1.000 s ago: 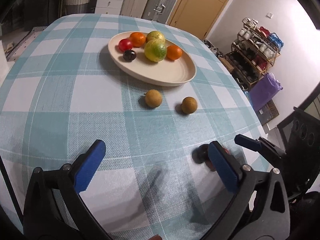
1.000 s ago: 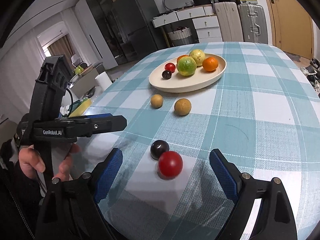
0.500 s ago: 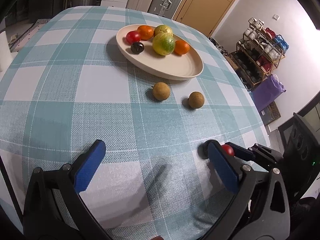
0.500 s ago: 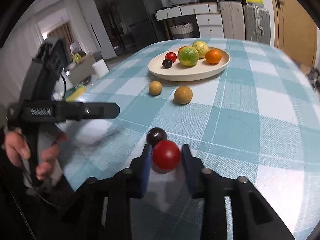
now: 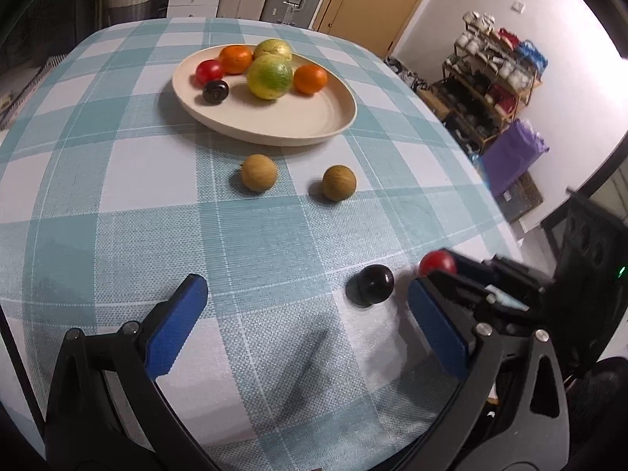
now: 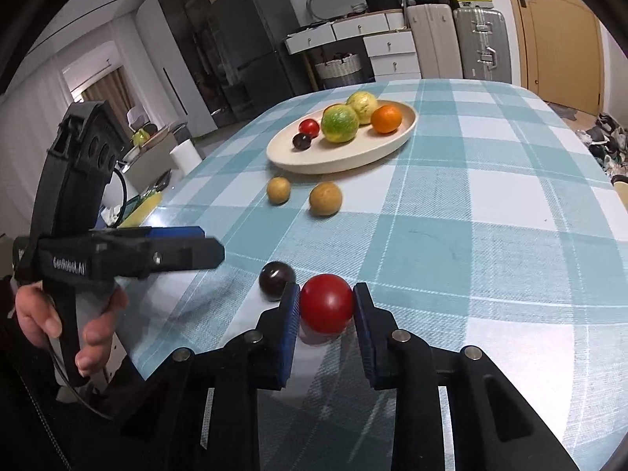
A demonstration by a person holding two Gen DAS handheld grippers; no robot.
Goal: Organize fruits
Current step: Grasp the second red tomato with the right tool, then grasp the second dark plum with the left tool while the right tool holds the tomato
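Right gripper (image 6: 326, 310) pinches red tomato (image 6: 326, 303), round, no long axis; its underside hidden. Left gripper (image 5: 310, 320) fingers spread.

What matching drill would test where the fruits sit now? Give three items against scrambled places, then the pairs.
1. red fruit
2. dark fruit
3. green-yellow fruit

A. on the plate
B. clamped in the right gripper
C. loose on the tablecloth, beside the right gripper

Pairs: 1-B, 2-C, 3-A
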